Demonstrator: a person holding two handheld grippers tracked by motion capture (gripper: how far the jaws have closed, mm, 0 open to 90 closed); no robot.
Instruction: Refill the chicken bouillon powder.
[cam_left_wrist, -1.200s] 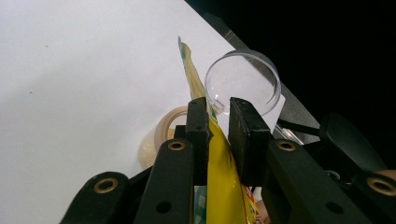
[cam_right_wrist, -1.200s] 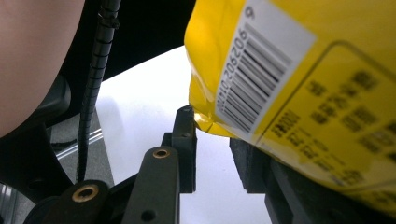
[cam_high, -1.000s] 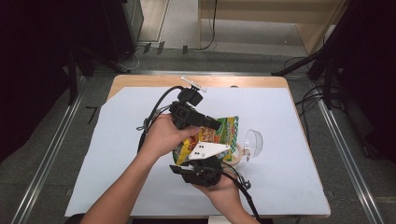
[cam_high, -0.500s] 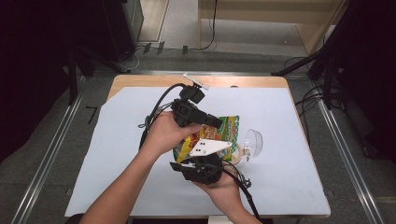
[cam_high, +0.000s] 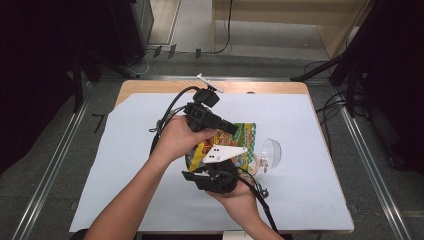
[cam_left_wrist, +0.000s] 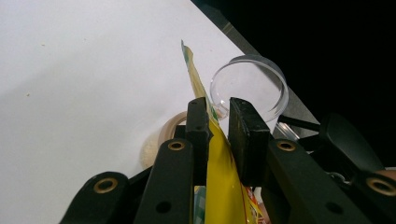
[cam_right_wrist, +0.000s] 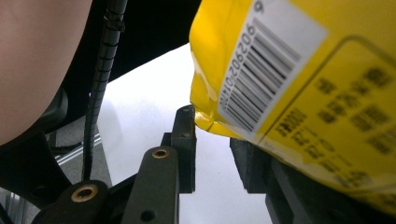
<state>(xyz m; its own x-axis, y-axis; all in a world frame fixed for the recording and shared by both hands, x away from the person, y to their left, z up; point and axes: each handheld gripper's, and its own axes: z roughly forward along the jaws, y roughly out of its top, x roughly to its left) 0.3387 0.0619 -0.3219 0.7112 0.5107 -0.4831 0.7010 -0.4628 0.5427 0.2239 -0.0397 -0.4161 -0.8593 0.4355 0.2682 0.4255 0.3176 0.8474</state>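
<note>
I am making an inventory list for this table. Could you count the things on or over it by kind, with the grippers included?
Grippers: 2 (left gripper, right gripper)
Yellow snack bag: 1
Clear bowl: 1
Tape roll: 1
Total: 5

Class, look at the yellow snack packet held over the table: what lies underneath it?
Under the yellow snack packet a tan ring-shaped object rests on the white sheet, beside a clear plastic cup. The packet hides most of the ring.
</note>
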